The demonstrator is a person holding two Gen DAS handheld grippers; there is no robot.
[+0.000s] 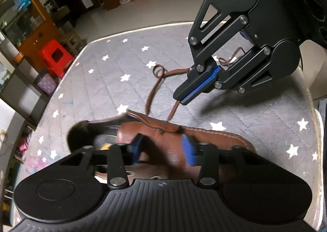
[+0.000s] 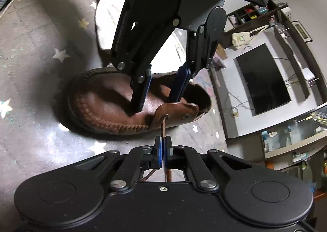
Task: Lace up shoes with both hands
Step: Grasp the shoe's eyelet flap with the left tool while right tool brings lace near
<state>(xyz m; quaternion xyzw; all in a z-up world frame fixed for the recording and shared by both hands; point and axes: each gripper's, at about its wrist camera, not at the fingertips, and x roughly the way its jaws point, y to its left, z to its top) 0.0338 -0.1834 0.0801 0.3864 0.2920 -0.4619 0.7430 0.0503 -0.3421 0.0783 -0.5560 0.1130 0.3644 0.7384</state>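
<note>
A star-printed mat (image 1: pixel 102 80) lies under both grippers. On it the brown shoe (image 2: pixel 106 109) sits directly beneath the left gripper (image 2: pixel 158 97), whose spread fingers press its vamp, likely to steady it. Just ahead of the shoe's eyelet flap, the right gripper (image 2: pixel 163 147) pinches the brown lace (image 2: pixel 163 128), apparently drawing it through.

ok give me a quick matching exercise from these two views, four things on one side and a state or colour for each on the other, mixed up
Column one:
1. left gripper
2. right gripper
3. shoe
4. stool

Column two:
a. red
b. shut on the shoelace
c. brown leather, on the star-print mat
d. open, fingers straddling the shoe's upper

Pairs: 1-d, 2-b, 3-c, 4-a
</note>
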